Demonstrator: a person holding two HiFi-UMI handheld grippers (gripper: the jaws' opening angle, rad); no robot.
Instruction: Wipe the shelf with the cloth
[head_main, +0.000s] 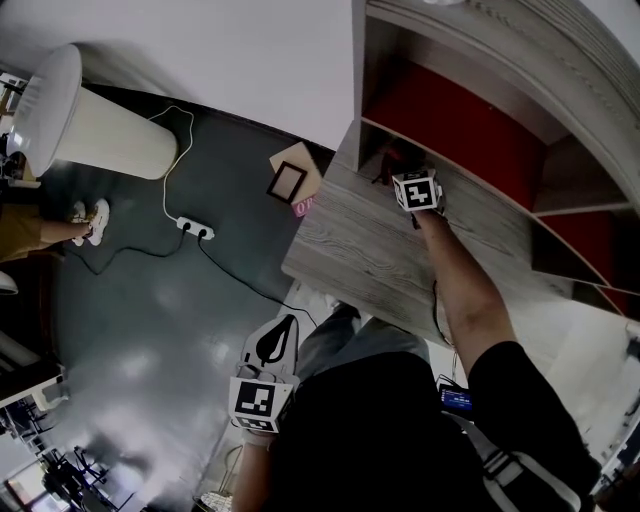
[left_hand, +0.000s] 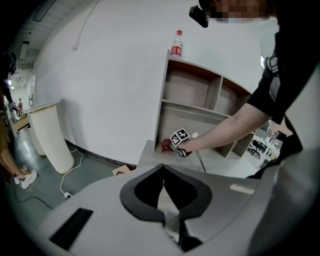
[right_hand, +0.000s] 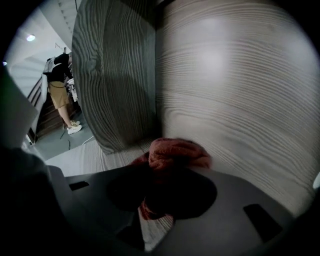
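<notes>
My right gripper (head_main: 405, 172) reaches into the lowest compartment of the grey wood shelf (head_main: 370, 250) and is shut on a red cloth (right_hand: 175, 155). The cloth is bunched between the jaws and presses into the compartment's left back corner, where the side wall (right_hand: 115, 85) meets the back panel (right_hand: 235, 90). In the left gripper view the red cloth (left_hand: 165, 145) shows just left of the right gripper's marker cube (left_hand: 181, 137). My left gripper (left_hand: 162, 187) hangs low by my hip, away from the shelf, jaws shut with nothing between them.
A plastic bottle (left_hand: 176, 46) stands on top of the shelf. On the dark floor lie a white power strip (head_main: 195, 229) with its cable, a cardboard piece (head_main: 293, 178) and a tall white column (head_main: 90, 118). A person (right_hand: 62, 90) stands far off.
</notes>
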